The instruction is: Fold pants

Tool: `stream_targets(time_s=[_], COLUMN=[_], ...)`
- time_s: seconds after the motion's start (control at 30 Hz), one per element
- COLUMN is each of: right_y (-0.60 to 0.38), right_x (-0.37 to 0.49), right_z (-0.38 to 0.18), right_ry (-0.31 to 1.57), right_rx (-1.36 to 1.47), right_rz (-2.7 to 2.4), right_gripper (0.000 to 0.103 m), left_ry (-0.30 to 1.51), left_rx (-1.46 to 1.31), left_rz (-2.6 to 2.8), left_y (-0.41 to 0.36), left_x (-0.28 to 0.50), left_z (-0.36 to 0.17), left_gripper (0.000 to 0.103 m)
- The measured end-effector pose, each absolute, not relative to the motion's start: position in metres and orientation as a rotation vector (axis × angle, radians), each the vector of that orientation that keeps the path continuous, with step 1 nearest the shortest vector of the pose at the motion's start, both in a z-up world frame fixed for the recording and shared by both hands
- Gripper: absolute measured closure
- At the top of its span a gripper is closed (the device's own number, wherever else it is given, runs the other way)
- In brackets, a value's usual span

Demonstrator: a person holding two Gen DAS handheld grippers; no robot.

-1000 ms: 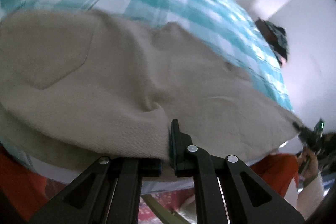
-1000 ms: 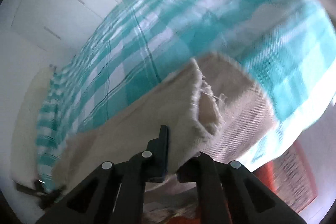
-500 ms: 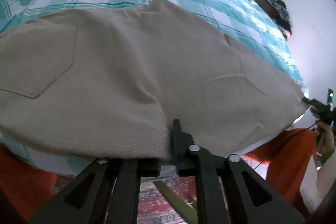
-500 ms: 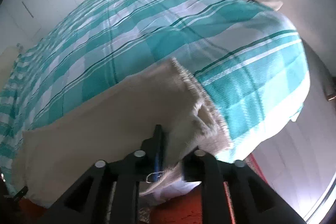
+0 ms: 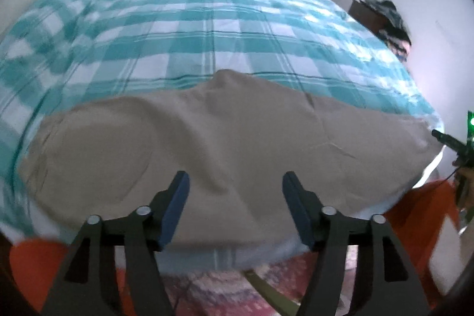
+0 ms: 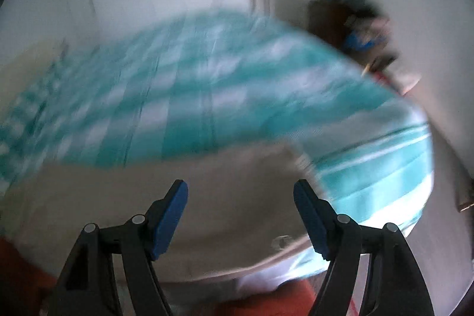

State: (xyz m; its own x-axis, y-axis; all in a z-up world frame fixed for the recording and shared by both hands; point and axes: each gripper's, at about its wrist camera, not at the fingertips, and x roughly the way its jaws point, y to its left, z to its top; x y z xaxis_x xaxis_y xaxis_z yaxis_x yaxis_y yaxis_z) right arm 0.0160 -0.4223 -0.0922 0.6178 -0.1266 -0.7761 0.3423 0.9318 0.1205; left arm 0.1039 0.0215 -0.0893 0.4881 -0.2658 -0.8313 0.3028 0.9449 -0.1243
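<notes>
Presently, left wrist view: the left tongs [image 5: 234, 203] stand apart, empty, over beige twill pants [image 5: 225, 150] lying flat near the front edge of the teal-and-white checked bed [image 5: 207, 34]. Right wrist view, blurred: the right tongs [image 6: 240, 211] likewise apart above the pants [image 6: 231, 197].

No legible text, label, brand, number or sign anywhere in either view. Nothing printed on the beige pants [image 5: 225, 144], nor on the teal checked bedcover [image 5: 207, 28]. Only a small green light [image 5: 471, 122] at the right edge of the left wrist view, without any readable marking. Right wrist view too blurred for lettering on the dark furniture [image 6: 352, 19] in the upper right of the frame.
</notes>
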Motion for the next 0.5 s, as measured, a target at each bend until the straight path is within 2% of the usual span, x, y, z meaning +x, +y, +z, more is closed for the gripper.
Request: stream_targets(time_s=[0.07, 0.17, 0.33, 0.4, 0.5], right_y=[-0.435, -0.453, -0.45, -0.444, -0.445], right_x=[0.032, 0.037, 0.031, 0.031, 0.034], right_z=[-0.116, -0.136, -0.134, -0.131, -0.131], right_ry=[0.996, 1.079, 1.072, 1.065, 1.045], right_rx=[0.347, 0.456, 0.409, 0.381, 0.382], right_rz=[-0.258, -0.276, -0.287, -0.298, -0.313], right_gripper=[0.03, 0.03, 0.03, 0.03, 0.03], left_ry=[1.055, 1.189, 1.119, 1.083, 1.036], left_rx=[0.104, 0.18, 0.172, 0.184, 0.195], left_rz=[-0.318, -0.265, -0.342, -0.404, -0.515], left_y=[0.011, 0.003, -0.018, -0.042, -0.087], left_x=[0.121, 0.124, 0.1, 0.1, 0.11], left_z=[-0.116, -0.161, -0.129, -0.111, -0.09], left_gripper=[0.033, 0.042, 0.038, 0.032, 0.029])
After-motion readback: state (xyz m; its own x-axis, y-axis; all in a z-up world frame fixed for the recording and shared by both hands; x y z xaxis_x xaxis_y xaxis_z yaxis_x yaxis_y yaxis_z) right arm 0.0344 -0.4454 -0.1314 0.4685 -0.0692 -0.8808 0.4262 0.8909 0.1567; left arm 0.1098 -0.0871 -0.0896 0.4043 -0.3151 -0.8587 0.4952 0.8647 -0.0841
